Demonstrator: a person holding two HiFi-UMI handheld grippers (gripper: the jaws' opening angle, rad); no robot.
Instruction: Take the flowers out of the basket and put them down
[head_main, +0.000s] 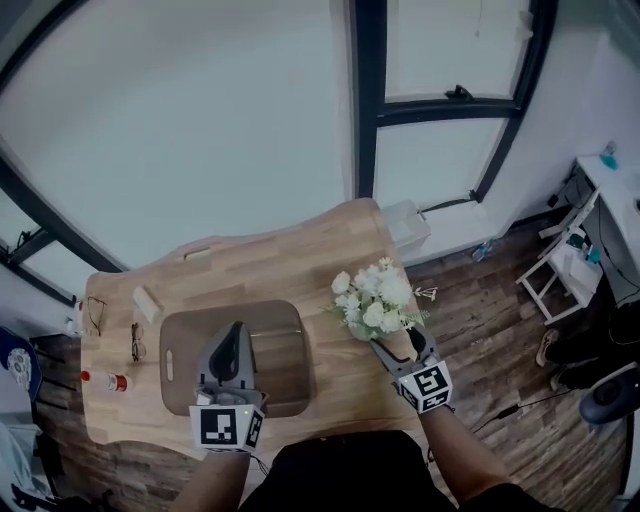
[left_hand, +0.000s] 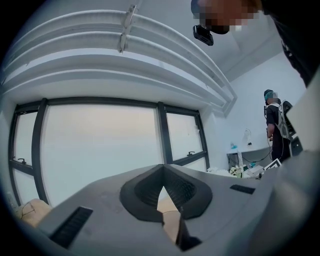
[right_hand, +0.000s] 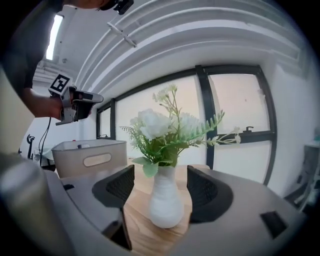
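Observation:
White flowers (head_main: 375, 298) stand in a small white ribbed vase (right_hand: 164, 200) on the wooden table (head_main: 270, 265), to the right of the basket. My right gripper (head_main: 398, 352) is open around the vase; in the right gripper view (right_hand: 160, 187) both pads stand clear of its sides. The blooms and fern sprigs (right_hand: 167, 127) rise above the jaws. The grey basket (head_main: 285, 365) sits mid-table, and I see its handled wall (right_hand: 90, 157) at the left of the right gripper view. My left gripper (head_main: 232, 345) hangs above the basket, shut with nothing in it (left_hand: 162, 192).
Two pairs of glasses (head_main: 137, 342) (head_main: 95, 314), a small red-and-white item (head_main: 117, 382) and a pale block (head_main: 147, 303) lie on the table's left part. A white box (head_main: 405, 225) stands by the far table edge. A person (left_hand: 274, 120) stands by a cluttered desk (left_hand: 250, 167).

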